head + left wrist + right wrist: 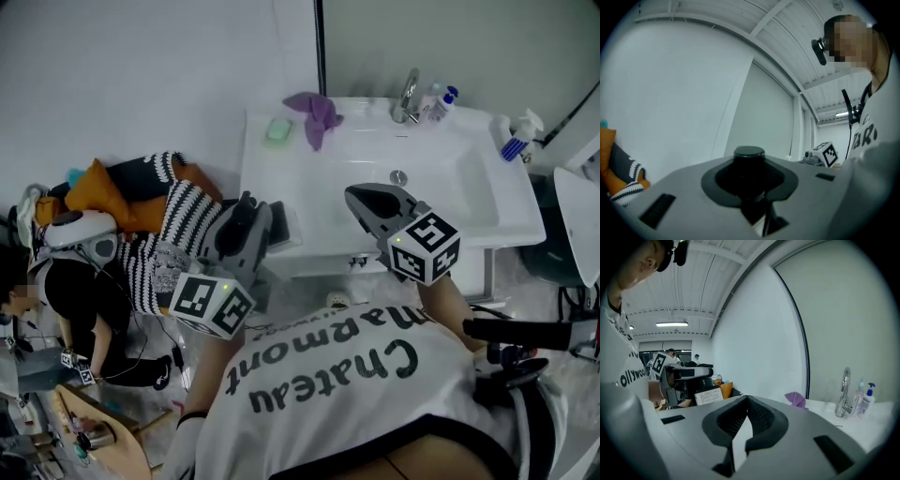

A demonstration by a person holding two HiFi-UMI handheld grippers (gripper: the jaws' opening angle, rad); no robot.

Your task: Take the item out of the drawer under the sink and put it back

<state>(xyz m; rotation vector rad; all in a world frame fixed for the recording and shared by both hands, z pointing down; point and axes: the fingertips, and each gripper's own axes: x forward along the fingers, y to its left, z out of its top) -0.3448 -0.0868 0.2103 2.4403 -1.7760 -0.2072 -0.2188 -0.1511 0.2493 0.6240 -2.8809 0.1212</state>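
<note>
The left claw (251, 217) grasps a dark capped bottle (749, 152) at the sink's (441, 202) front-left corner. The drawer (323, 262) lies just below and ahead. The right claw (356, 197), clenched on nothing, hangs over the front edge.

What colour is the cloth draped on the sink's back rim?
The cloth is purple; the head view shows it best.
</note>
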